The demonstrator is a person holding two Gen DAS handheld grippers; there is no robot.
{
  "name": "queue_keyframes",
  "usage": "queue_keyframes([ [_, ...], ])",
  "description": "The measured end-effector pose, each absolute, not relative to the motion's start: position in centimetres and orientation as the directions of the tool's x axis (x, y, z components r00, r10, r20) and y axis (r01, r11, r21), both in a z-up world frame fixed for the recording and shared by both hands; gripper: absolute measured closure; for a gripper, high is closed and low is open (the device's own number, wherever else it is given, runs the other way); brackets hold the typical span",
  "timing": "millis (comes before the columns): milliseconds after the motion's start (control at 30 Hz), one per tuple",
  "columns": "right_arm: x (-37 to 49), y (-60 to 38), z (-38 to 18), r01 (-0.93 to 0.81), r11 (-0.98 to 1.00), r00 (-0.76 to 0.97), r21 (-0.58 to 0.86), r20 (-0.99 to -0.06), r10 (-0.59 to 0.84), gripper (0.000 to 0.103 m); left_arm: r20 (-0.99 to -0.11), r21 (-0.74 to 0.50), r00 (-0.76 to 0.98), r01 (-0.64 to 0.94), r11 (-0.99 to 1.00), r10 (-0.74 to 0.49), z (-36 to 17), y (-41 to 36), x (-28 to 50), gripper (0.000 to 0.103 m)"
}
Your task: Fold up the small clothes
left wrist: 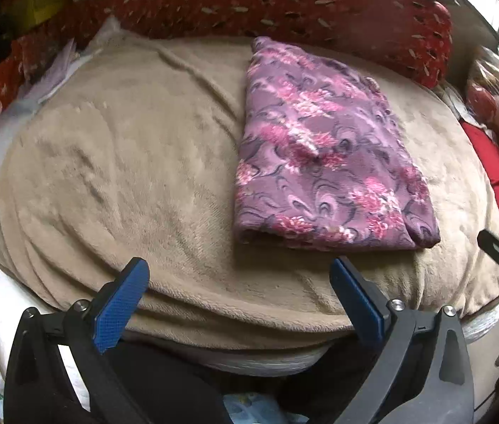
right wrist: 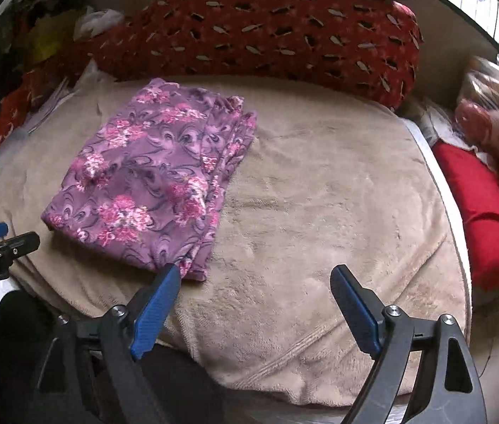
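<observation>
Both tongs hang released and empty: left tongs [left wrist: 239, 296] and right tongs [right wrist: 254, 300] gape above the beige blanket [left wrist: 125, 162]. Between them, nearer the red patterned pillow [right wrist: 267, 39], lies the folded purple floral garment [left wrist: 323, 152], touched by neither.

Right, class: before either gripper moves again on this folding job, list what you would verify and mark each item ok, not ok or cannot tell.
1. Purple floral fabric garment folded into a flat rectangle: ok.
2. Garment resting fully on the beige fleece blanket: ok.
3. Left gripper open, nothing between its fingers: ok.
4. Right gripper open, empty: ok.
5. Layered edges aligned: not ok, slightly staggered.
6. Another garment waiting: cannot tell.
</observation>
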State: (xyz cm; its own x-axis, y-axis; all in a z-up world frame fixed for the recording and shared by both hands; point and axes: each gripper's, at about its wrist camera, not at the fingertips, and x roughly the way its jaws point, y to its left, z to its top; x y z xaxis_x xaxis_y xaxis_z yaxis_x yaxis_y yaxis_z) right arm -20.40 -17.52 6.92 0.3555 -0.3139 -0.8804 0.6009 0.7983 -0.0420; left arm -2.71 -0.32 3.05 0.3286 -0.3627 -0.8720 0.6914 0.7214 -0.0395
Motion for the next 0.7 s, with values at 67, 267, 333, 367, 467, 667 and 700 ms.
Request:
queue_keyframes([
  [67,-20.4,-16.9,7.4,0.592,0.804,0.361,-0.062,-0.871,-0.333,0.015,-0.873,-0.029,0.328,0.704,0.709,-0.361,3.2,-0.8,-3.2,0.000],
  [267,-21.2,-16.6,9.9,0.567,0.819,0.408,-0.088,-0.834,-0.372,0.015,-0.868,-0.063,0.312,0.701,0.710,-0.386,3.9,-0.8,-4.6,0.000],
  [333,-21.8,-16.6,11.1,0.554,0.818,0.420,-0.155,-0.796,-0.436,0.015,-0.860,-0.053,0.328,0.705,0.707,-0.392,4.3,-0.9,-5.1,0.000],
  [367,-22.0,-16.6,11.5,0.548,0.815,0.423,-0.188,-0.778,-0.464,0.015,-0.856,-0.052,0.332,0.706,0.706,-0.395,4.5,-0.9,-5.2,0.000],
  [467,-22.6,-16.4,11.9,0.533,0.779,0.403,-0.331,-0.709,-0.578,0.015,-0.853,-0.058,0.332,0.706,0.706,-0.402,4.7,-1.0,-5.5,0.000],
  [667,-22.8,-15.5,9.3,0.493,0.794,0.378,-0.355,-0.735,-0.563,0.015,-0.844,-0.034,0.356,0.711,0.702,-0.401,5.0,-1.1,-6.4,0.000],
  [700,-22.8,-15.2,8.9,0.502,0.809,0.389,-0.307,-0.755,-0.527,0.015,-0.844,-0.031,0.357,0.712,0.701,-0.400,5.0,-1.1,-6.5,0.000],
])
